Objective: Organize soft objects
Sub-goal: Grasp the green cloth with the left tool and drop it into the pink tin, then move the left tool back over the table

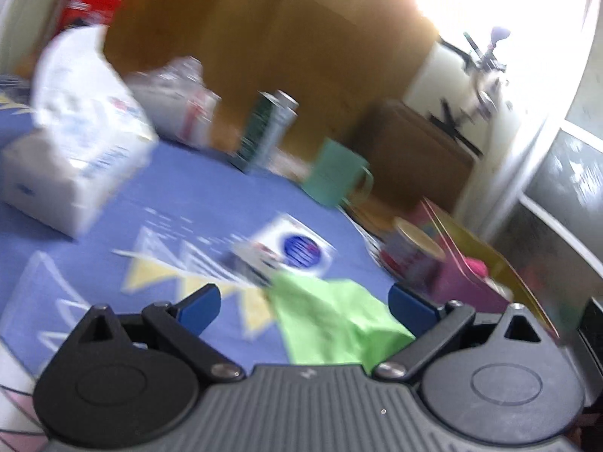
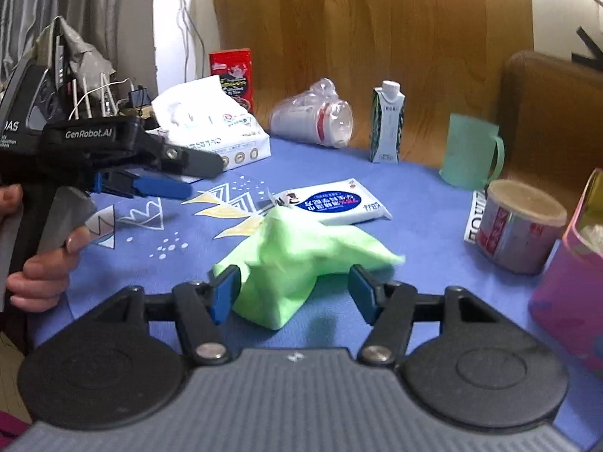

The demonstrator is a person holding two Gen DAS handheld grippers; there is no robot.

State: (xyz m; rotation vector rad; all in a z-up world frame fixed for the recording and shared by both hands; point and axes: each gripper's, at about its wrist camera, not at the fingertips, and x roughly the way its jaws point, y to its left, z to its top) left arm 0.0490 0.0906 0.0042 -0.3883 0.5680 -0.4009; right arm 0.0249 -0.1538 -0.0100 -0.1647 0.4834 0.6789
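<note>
A crumpled light-green cloth (image 2: pixel 301 256) lies on the blue tablecloth (image 2: pixel 158 263). My right gripper (image 2: pixel 294 293) is open, its blue fingers on either side of the cloth's near end; the right pad stands apart from it. In the blurred left wrist view the left gripper (image 1: pixel 304 307) is open wide, with the green cloth (image 1: pixel 331 324) lying low between its fingers, nearer the right one. The right wrist view shows the left gripper (image 2: pixel 181 190) from the side at the left, held by a hand (image 2: pixel 41 275). A flat pack of wet wipes (image 2: pixel 335 201) lies just beyond the cloth.
A white tissue pack (image 2: pixel 211 128), a sleeve of plastic cups (image 2: pixel 312 118) and a drink carton (image 2: pixel 388 124) stand at the back. A green mug (image 2: pixel 471 150), a tin (image 2: pixel 520 222) and a pink box (image 2: pixel 573 293) crowd the right edge.
</note>
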